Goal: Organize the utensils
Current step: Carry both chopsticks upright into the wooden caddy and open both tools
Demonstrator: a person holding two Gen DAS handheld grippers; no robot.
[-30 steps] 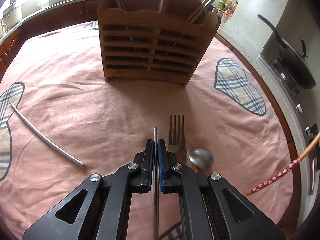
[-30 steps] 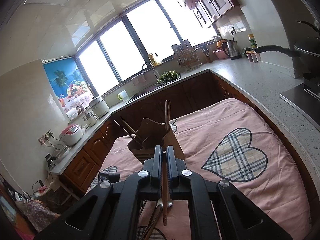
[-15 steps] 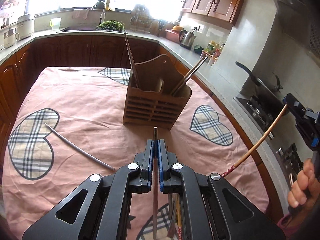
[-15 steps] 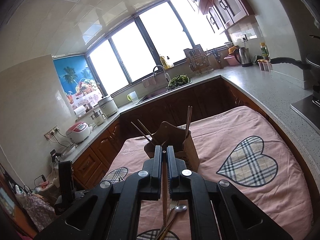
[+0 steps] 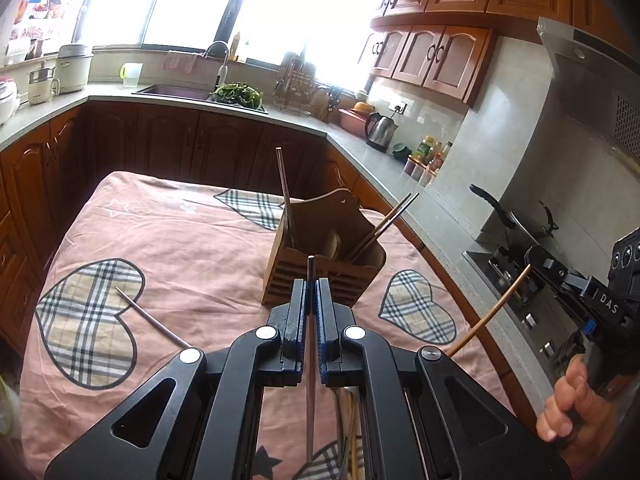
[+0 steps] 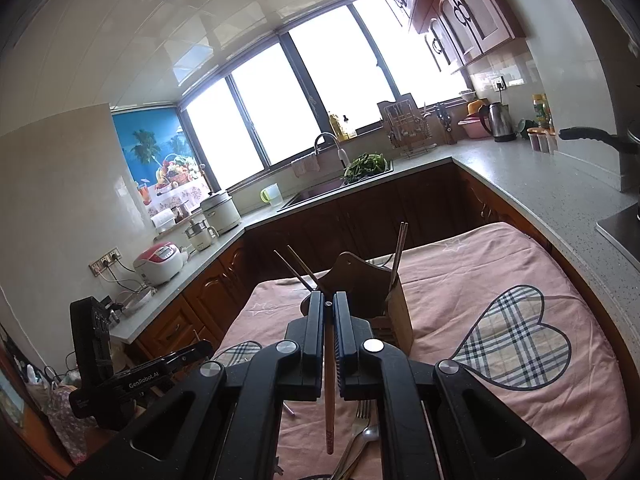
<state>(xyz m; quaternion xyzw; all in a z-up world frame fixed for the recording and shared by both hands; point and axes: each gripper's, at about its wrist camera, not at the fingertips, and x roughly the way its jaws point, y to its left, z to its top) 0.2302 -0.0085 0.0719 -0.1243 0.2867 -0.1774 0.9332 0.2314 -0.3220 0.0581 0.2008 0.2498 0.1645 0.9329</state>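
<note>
At centre frame in both views each hand-held gripper, left (image 5: 311,304) and right (image 6: 329,314), is clamped on a chopstick (image 5: 310,352) (image 6: 329,384) short of the caddy (image 5: 324,268), so either stick could pivot and miss its slot.

i'm standing in a home kitchen. grey stone counters (image 6: 532,176) wrap round on dark wooden cabinets (image 5: 172,140), with more cupboards (image 5: 436,56) hung above. a sink with a curved tap (image 6: 326,142) sits under the wide windows (image 6: 332,80), greens (image 5: 238,92) piled beside it. there's a kettle (image 5: 380,132), a rice cooker (image 6: 160,262), seasoning bottles (image 5: 430,156), and a pan (image 5: 516,216) on the hob under the range hood (image 5: 588,76). in front of me a pink cloth with plaid hearts (image 6: 516,340) covers the table.
</note>
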